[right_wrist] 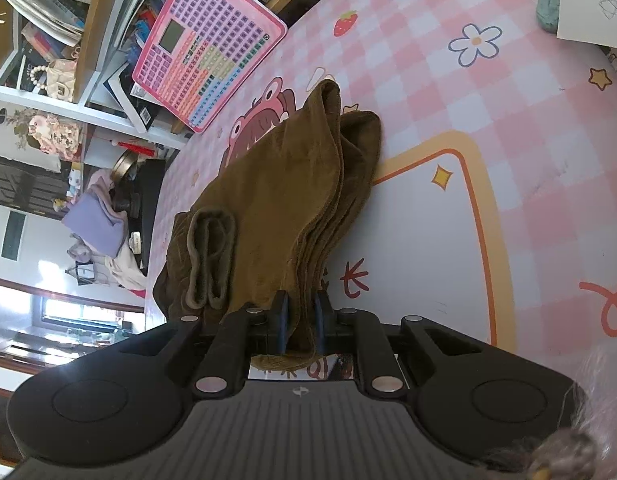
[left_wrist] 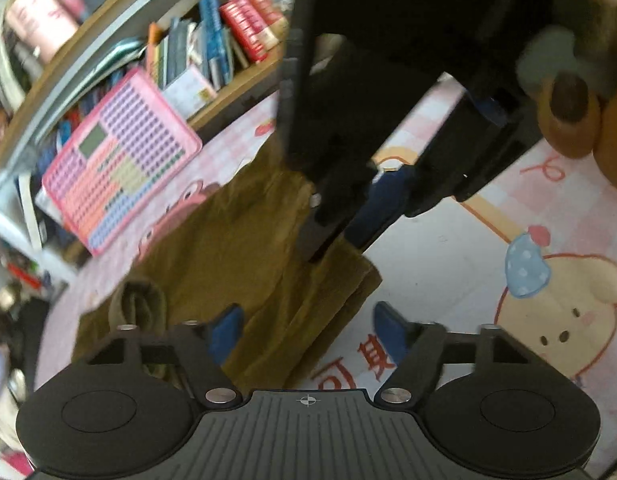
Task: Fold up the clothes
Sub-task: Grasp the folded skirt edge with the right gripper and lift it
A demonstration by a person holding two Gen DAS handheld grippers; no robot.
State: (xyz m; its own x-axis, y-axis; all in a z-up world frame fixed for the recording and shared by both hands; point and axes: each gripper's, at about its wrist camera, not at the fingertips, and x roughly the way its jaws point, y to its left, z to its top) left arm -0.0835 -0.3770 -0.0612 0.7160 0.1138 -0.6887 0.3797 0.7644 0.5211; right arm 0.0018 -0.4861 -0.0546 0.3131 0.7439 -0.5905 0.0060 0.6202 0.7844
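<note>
Pinched between the closed blue pads of the right gripper point(right_wrist: 300, 326), the near edge of an olive-brown garment point(right_wrist: 280, 200) bunches in several stacked layers. It lies folded on a pink checked tablecloth point(right_wrist: 428, 80) with cartoon prints, its ribbed collar point(right_wrist: 210, 256) doubled over on top. The left gripper point(left_wrist: 306, 334) hovers above the cloth, jaws apart and gripping nothing. A pink toy tablet point(right_wrist: 208, 44) leans behind.

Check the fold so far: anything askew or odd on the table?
The brown garment is folded unevenly: its layered edges fan out along the right side instead of lining up, and the ribbed cuff lies doubled on top. The right gripper pinches the near edge. Nothing spilled or damaged.
</note>
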